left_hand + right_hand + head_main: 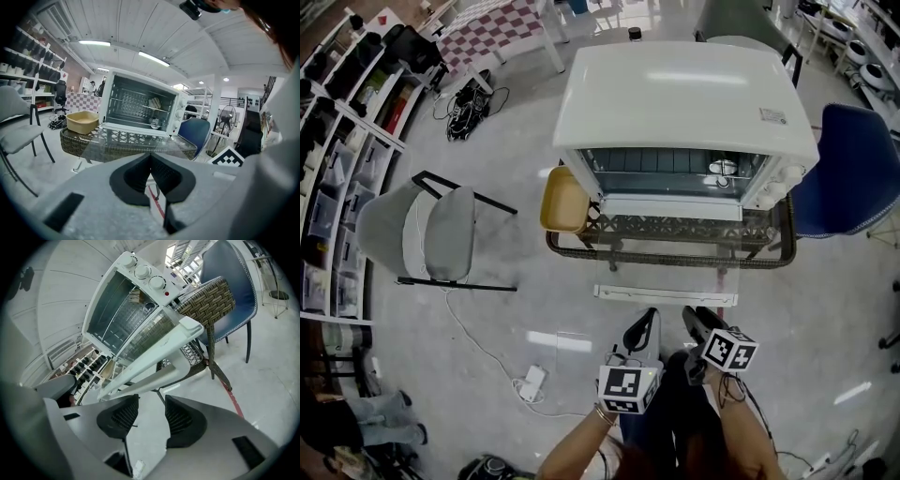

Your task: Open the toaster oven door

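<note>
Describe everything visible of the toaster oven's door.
The toaster oven door is a clear glass pane in a white frame, with a white bar handle along its free edge. It is swung fully down and lies about flat, hinged at the lower front of the white oven and reaching out past the rim of the wicker table. Nothing grips it: the right gripper holds its fingers open just short of the handle.
</note>
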`<state>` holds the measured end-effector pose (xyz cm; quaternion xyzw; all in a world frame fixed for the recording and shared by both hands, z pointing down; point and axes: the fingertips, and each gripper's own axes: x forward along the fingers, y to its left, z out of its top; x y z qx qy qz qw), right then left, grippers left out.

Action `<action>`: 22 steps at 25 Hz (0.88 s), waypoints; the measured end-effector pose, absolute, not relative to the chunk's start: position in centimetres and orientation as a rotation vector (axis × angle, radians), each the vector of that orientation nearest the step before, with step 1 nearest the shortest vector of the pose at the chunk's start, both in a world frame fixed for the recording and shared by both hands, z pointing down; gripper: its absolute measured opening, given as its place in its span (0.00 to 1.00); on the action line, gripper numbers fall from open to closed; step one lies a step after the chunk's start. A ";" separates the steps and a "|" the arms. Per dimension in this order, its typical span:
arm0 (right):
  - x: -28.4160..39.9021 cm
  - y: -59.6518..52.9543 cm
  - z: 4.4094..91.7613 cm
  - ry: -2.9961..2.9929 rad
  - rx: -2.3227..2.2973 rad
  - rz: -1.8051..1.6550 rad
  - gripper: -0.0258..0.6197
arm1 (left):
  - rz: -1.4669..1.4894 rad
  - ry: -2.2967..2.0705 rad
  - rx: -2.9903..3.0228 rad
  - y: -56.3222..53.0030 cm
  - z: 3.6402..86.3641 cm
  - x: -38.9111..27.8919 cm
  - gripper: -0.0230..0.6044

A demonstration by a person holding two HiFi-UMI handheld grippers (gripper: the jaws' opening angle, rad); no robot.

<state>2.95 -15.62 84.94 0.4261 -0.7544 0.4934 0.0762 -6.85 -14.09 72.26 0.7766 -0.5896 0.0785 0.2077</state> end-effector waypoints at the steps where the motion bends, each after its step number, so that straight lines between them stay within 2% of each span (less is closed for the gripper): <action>1: 3.0 -15.4 85.0 -2.256 1.278 1.481 0.30 | 0.215 -1.641 2.160 -14.1 72.1 -6.8 0.06; 22: 5.0 -12.2 81.4 -2.250 1.245 1.415 0.24 | 0.293 -1.627 2.132 -12.5 70.4 -4.9 0.06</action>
